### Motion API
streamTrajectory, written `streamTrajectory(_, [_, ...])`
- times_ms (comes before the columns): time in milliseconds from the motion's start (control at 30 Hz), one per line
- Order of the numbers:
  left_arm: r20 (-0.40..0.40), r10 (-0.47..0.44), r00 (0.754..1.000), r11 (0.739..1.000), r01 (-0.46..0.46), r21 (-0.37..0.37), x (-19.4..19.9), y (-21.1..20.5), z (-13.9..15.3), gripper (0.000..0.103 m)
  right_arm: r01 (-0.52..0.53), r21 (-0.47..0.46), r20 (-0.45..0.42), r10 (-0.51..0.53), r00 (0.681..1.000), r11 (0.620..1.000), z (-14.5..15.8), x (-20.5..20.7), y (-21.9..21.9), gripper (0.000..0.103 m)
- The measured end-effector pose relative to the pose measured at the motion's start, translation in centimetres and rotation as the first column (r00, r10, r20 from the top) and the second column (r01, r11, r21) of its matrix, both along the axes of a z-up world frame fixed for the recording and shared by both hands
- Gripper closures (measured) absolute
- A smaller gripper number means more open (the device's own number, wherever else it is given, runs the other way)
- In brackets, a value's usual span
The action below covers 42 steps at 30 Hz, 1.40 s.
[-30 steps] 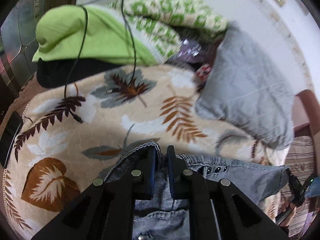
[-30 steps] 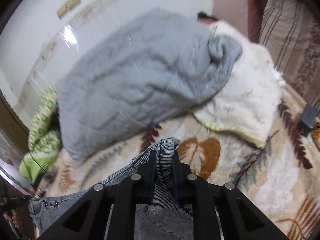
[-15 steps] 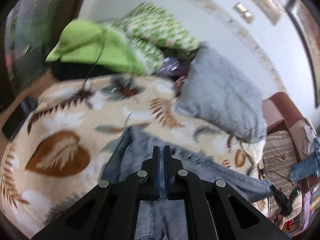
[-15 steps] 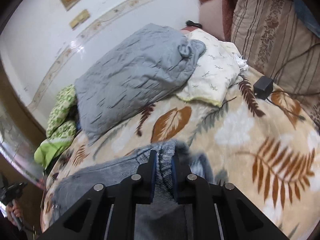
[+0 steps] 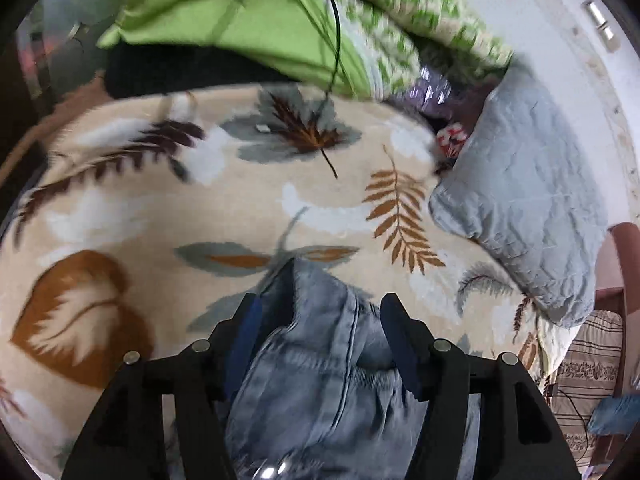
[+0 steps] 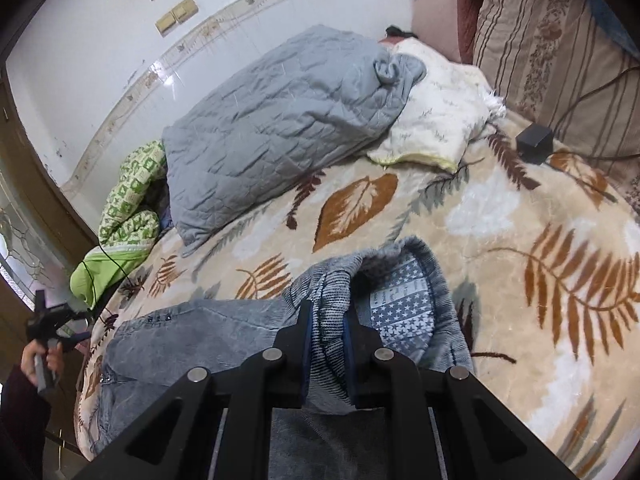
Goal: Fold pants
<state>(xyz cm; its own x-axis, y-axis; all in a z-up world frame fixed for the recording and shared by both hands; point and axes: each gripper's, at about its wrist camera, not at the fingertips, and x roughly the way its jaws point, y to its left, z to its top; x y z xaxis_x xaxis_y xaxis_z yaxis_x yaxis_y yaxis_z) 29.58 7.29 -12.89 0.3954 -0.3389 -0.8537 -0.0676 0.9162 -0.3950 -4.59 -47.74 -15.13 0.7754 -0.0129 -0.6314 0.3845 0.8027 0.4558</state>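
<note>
Light blue jeans [image 5: 320,360] lie on a beige leaf-patterned blanket [image 5: 160,208]. My left gripper [image 5: 320,320] hovers over one end of them. Its jaws are opening and stand well apart, with a fold of denim lying loose between the pads. In the right wrist view the jeans [image 6: 192,340] stretch leftward across the blanket [image 6: 520,220]. My right gripper [image 6: 326,324] is shut on a bunched edge of the jeans, beside a star-printed inner lining [image 6: 404,308]. At the far left a hand [image 6: 40,360] holds the left gripper's handle.
A grey quilted pillow [image 6: 280,120] and a white pillow [image 6: 436,120] lie at the back of the bed. Green bedding [image 5: 240,20] with a black cable [image 5: 336,40] is piled at the far left. A black charger block [image 6: 534,144] rests near a striped cushion [image 6: 560,52].
The left jaws, shut on the denim before, now stand apart and the gripper has dropped nearer the blanket. The right gripper drew its denim edge back from the pillows, still shut.
</note>
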Motion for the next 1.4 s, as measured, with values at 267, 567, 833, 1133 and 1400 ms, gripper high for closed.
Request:
streamTrajectory(267, [-0.157,-0.033,0.987,0.996,0.045,0.074,4.4,-3.8,-4.9,0.068,-0.023,0.006,-0.031,0.023,0.999,1.000,-1.6,2.5,-0.7,0.089])
streamTrajectory(567, [-0.190,-0.026,0.981,0.992,0.049,0.118,3.4,-2.4,-4.3,0.082,-0.028,0.016,-0.032,0.028,0.999,0.999,-1.6,2.6,-0.8,0.089])
streamTrajectory(833, [-0.169,-0.005,0.986,0.992,0.027,0.127,3.8,-3.2,-5.5,0.082,-0.041,0.008,-0.039,0.041,0.998,0.999,-1.7,2.6,0.1,0.089])
streamTrajectory(1133, [-0.081,0.018,0.997,0.997,-0.012,0.074,3.1,-1.6,-4.4,0.101,0.017,0.039,-0.026,-0.016,1.000,0.999,-1.9,3.1,-1.6,0.089])
streamTrajectory(1400, [0.097,0.007,0.995,0.986,0.009,-0.167,0.0,0.5,3.8,0.101,0.101,0.093,0.111,-0.112,0.988,0.990,1.0,3.5,-4.3,0.089])
